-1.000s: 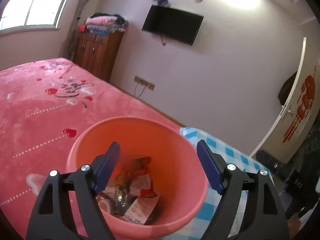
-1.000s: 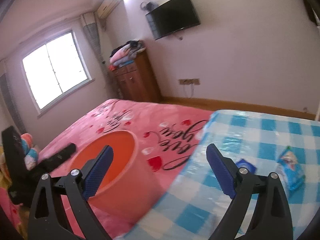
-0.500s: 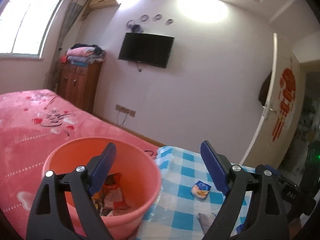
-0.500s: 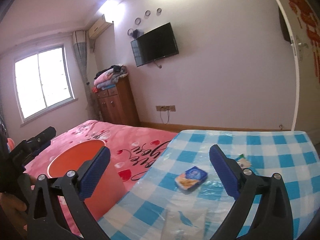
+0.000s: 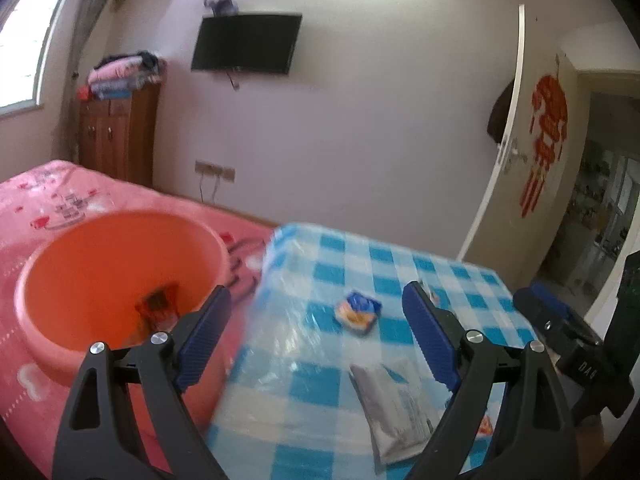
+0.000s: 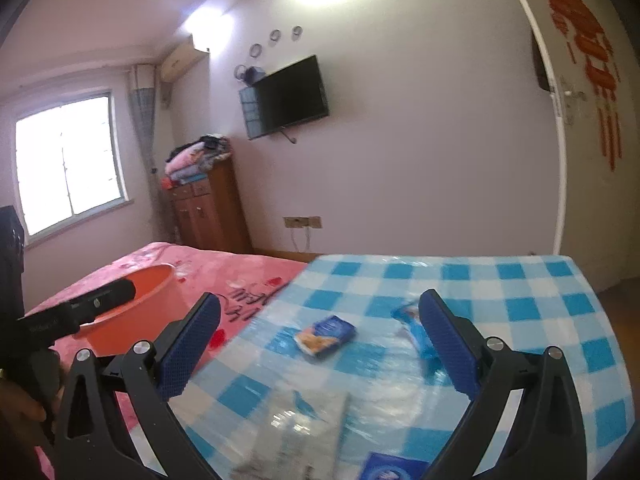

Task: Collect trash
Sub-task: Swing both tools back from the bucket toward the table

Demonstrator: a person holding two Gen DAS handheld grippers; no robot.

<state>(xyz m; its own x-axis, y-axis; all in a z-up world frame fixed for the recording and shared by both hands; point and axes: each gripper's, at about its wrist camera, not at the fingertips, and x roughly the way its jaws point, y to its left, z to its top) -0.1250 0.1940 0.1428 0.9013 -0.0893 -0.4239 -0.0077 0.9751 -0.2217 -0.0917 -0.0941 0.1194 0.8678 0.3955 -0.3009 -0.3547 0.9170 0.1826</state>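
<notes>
Both claws empty w/ jaws spread wide: left gripper (image 5: 316,332), right gripper (image 6: 320,344). Orange bin (image 5: 120,280) sits on pink bed, just beside checkered table (image 6: 540,292). Step looks like reaching for next trash; nearest is blue-yellow snack pack (image 6: 326,334), so right should drop over it & close.

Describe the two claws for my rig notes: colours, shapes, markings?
Both alike: left claw and right claw have black triangular cut-out arms with silver round screws and blue textured pads. White lettering on the right claw's body, seen from the left, is too blurred to read.
</notes>
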